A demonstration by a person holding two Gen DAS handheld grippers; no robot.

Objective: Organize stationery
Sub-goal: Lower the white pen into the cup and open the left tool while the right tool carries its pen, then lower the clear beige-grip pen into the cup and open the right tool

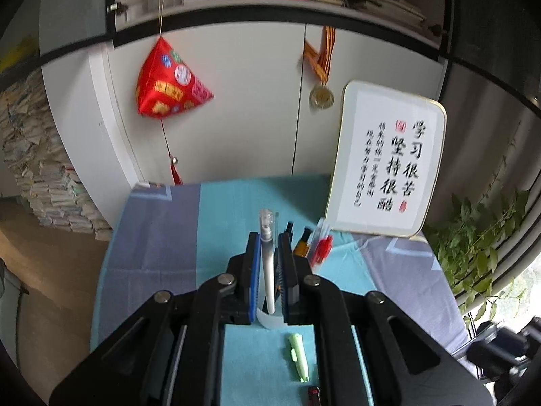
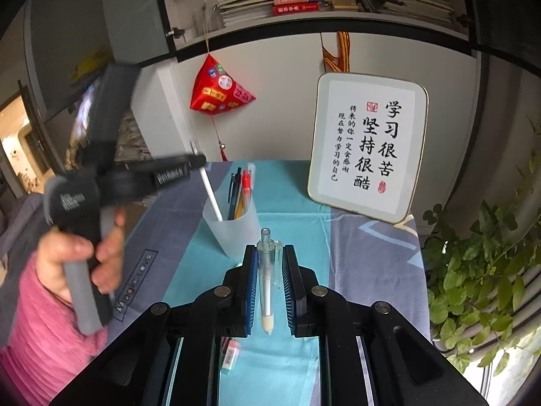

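Note:
My left gripper (image 1: 269,240) is shut on a white pen (image 1: 268,280) with a clear cap, which stands upright between the blue pads. In the right wrist view the left gripper (image 2: 199,162) holds that white pen (image 2: 213,196) slanted, its lower end inside a translucent cup (image 2: 233,237) of several pens (image 2: 241,189). The cup's rim (image 1: 268,323) shows just under the left jaws. My right gripper (image 2: 269,250) is shut on a clear pen (image 2: 266,280) with a cream tip, held above the cloth in front of the cup.
A green highlighter (image 1: 299,357) and a small red-black item (image 1: 313,394) lie on the blue cloth (image 1: 162,237). An eraser (image 2: 231,355) lies under the right gripper. A framed calligraphy board (image 2: 368,145) leans at the back right, a plant (image 2: 480,270) stands at the right, and a hand with a pink sleeve (image 2: 44,338) is at the left.

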